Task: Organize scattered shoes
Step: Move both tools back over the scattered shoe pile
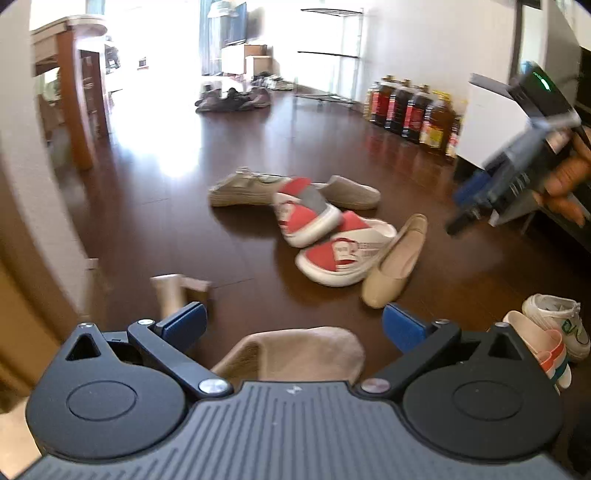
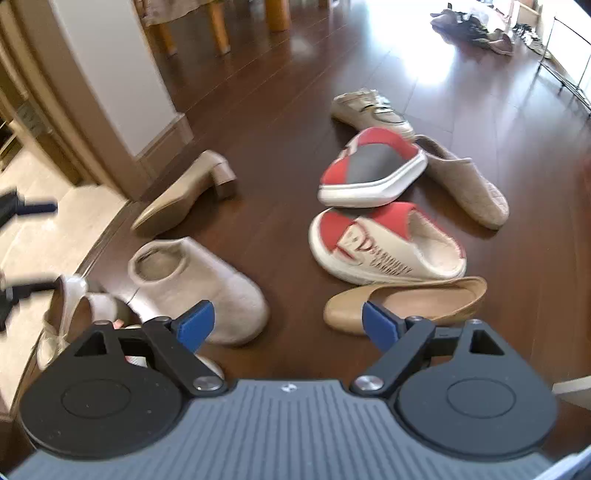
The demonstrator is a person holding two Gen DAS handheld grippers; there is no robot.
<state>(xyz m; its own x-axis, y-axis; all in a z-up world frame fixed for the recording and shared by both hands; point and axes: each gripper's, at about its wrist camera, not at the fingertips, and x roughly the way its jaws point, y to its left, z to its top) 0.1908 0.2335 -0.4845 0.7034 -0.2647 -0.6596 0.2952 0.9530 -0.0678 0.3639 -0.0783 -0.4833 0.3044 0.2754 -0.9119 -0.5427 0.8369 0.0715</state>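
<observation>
Scattered shoes lie on the dark wooden floor. In the middle are two red-and-white slides, a quilted beige slipper, a beige sneaker and a tan flat. A tan heeled shoe lies near the wall. My right gripper is open above bare floor, between a grey felt slipper and the tan flat. My left gripper is open, hovering over the felt slipper. A hand holds the right gripper, which is blurred at the upper right.
Pale shoes lie at the lower left, and white sneakers show at the left wrist view's right edge. Along the wall stand oil bottles, a white box and a metal rack. Dark shoes lie far back, with table legs ahead.
</observation>
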